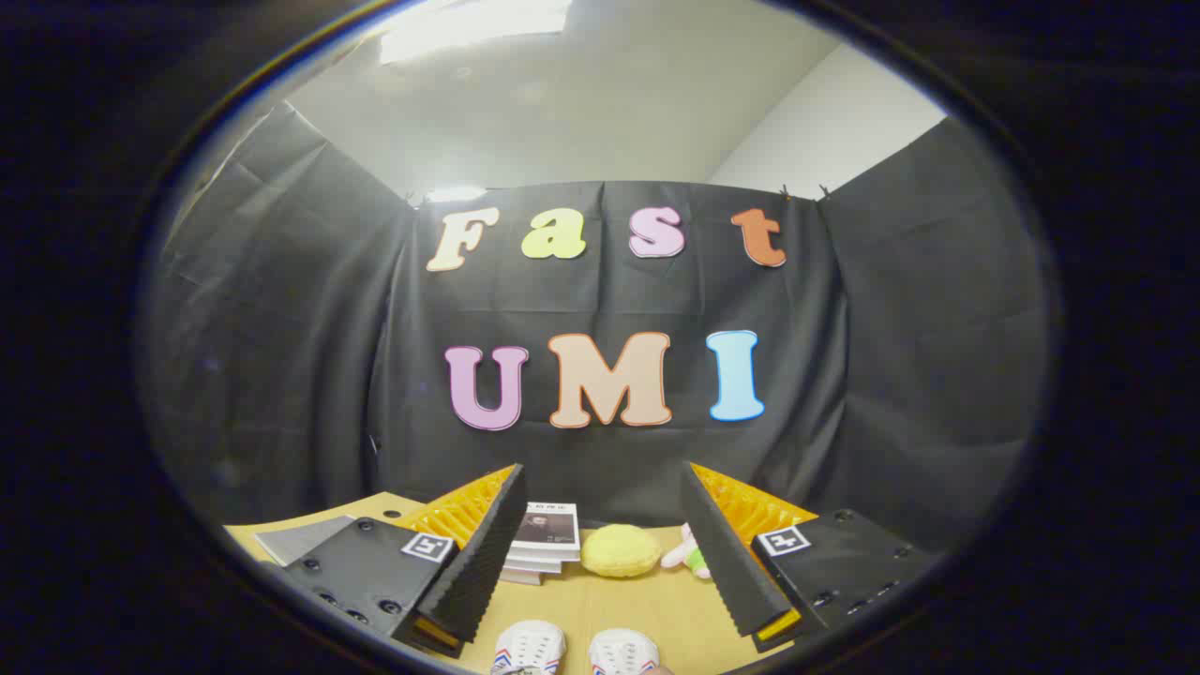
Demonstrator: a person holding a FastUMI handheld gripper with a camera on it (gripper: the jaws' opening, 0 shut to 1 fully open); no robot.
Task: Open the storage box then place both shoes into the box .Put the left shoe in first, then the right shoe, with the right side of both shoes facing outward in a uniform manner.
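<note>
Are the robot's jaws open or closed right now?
Open. The gripper holds its jaws wide apart with nothing between them; beyond lie a yellow cushion and stacked books.

no legible text | books (544, 541): cover print too small | gripper (605, 562): fingers apart

Black cloth (281, 356) hung in creased panels as the booth's wall, well beyond the jaws and to either side of them. Above it showed a pale wall (825, 122) and a ceiling light (469, 28). A light wooden counter (581, 600) lay between the jaws.
</note>
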